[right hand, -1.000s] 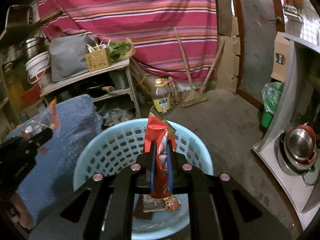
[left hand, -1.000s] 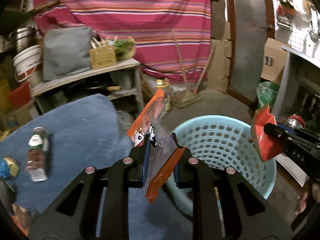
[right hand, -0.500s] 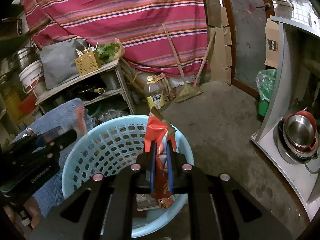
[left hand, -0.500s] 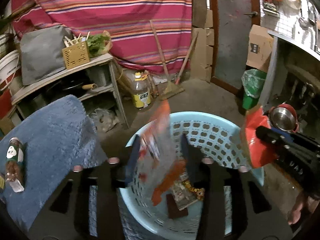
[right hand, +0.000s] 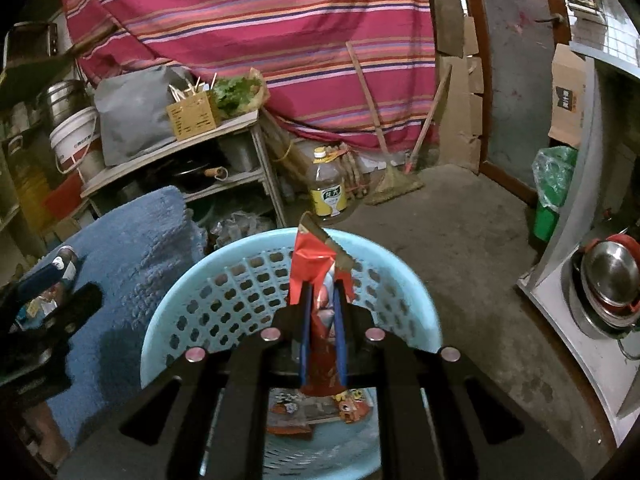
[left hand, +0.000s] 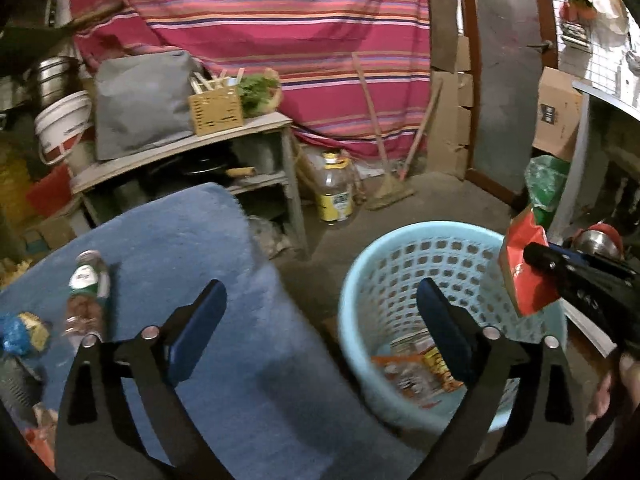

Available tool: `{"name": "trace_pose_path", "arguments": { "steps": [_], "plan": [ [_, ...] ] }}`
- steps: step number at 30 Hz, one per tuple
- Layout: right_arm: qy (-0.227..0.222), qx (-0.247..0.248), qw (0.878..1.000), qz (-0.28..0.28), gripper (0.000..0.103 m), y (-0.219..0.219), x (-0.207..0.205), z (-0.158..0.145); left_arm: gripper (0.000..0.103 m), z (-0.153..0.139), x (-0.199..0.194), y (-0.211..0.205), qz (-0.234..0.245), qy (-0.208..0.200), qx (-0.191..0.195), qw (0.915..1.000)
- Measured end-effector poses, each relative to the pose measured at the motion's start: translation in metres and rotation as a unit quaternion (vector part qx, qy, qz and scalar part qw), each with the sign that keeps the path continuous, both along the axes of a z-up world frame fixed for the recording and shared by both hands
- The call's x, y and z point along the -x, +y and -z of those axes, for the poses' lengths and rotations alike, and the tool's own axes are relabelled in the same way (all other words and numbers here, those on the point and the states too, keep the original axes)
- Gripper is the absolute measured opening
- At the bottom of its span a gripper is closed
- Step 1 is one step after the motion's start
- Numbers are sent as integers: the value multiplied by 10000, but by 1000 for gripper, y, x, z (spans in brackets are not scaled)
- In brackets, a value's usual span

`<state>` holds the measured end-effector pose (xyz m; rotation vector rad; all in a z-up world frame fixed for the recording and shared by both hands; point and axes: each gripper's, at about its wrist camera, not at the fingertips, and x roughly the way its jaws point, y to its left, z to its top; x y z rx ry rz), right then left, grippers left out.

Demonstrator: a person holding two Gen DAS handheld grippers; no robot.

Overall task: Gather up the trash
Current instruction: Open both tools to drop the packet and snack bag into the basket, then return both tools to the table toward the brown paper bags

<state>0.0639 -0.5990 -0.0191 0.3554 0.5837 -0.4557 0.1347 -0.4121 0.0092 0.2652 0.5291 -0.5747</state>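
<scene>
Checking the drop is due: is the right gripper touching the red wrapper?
Touching. The right wrist view shows the right gripper shut on the red wrapper, above the blue basket.

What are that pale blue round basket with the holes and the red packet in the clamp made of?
The pale blue basket looks like moulded plastic: smooth walls, even rows of holes. The red packet seems thin plastic or foil film; it is creased, slightly shiny, with a serrated sealed end.
</scene>
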Motion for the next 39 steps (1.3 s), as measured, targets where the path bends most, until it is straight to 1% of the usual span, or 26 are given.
{"name": "trace_pose_path", "arguments": {
  "steps": [3, 4, 5, 6, 7, 11, 12, 13, 14, 18, 19, 20, 24, 27, 29, 33, 36, 38, 39],
  "plan": [
    [19, -118, 9999, -72, 12, 4, -10, 1, 98, -4, 0, 27, -189, -22, 76, 9998],
    [93, -100, 9999, -70, 22, 6, -14, 2, 98, -5, -1, 35, -235, -18, 94, 9997],
    [185, -67, 9998, -23, 51, 6, -17, 3, 98, -6, -2, 46, -324, -20, 111, 9994],
    [219, -52, 9997, 29, 64, 6, -18, 4, 98, -8, -2, 58, -413, -32, 128, 9991],
    [198, -34, 9997, 109, 72, 7, -18, 5, 98, -10, -2, 69, -491, -41, 154, 9987],
    [244, 5, 9996, 147, 74, 13, -22, 2, 98, -17, 0, 110, -710, -152, 264, 9970],
    [238, 93, 9996, 138, 77, 18, -23, -2, 98, -20, 2, 124, -824, -228, 284, 9959],
    [221, 185, 9995, 131, 84, 24, -24, -6, 98, -22, 2, 132, -877, -262, 294, 9954],
    [175, 263, 9994, 125, 85, 30, -25, -10, 98, -24, 3, 146, -969, -299, 301, 9944],
    [-10, 322, 9994, -94, 86, 56, -32, -26, 98, -32, 4, 192, -1285, -376, 314, 9905],
    [-73, 347, 9991, -220, 89, 68, -37, -30, 98, -33, 4, 201, -1376, -401, 312, 9892],
    [-101, 376, 9988, -302, 95, 77, -39, -33, 98, -35, 4, 217, -1537, -443, 333, 9866],
    [-168, 557, 9961, -667, 95, 122, -52, -41, 98, -36, 0, 260, -1945, -466, 308, 9793],
    [-211, 529, 9942, -914, 95, 155, -62, -42, 98, -33, 1, 291, -2257, -555, 223, 9723],
    [-176, 503, 9924, -1110, 95, 178, -68, -40, 98, -30, -2, 312, -2408, -506, 236, 9690],
    [-103, 687, 9871, -1445, 95, 222, -76, -38, 98, -24, -7, 353, -2631, -329, 373, 9635],
    [-94, 853, 9829, -1629, 95, 251, -76, -38, 98, -18, -7, 373, -2774, -290, 360, 9596],
    [-73, 889, 9817, -1683, 99, 263, -76, -36, 98, -15, -6, 384, -2825, -275, 350, 9582],
    [-41, 873, 9813, -1712, 99, 269, -76, -34, 98, -14, -6, 387, -2833, -268, 345, 9580]
  ]
}}
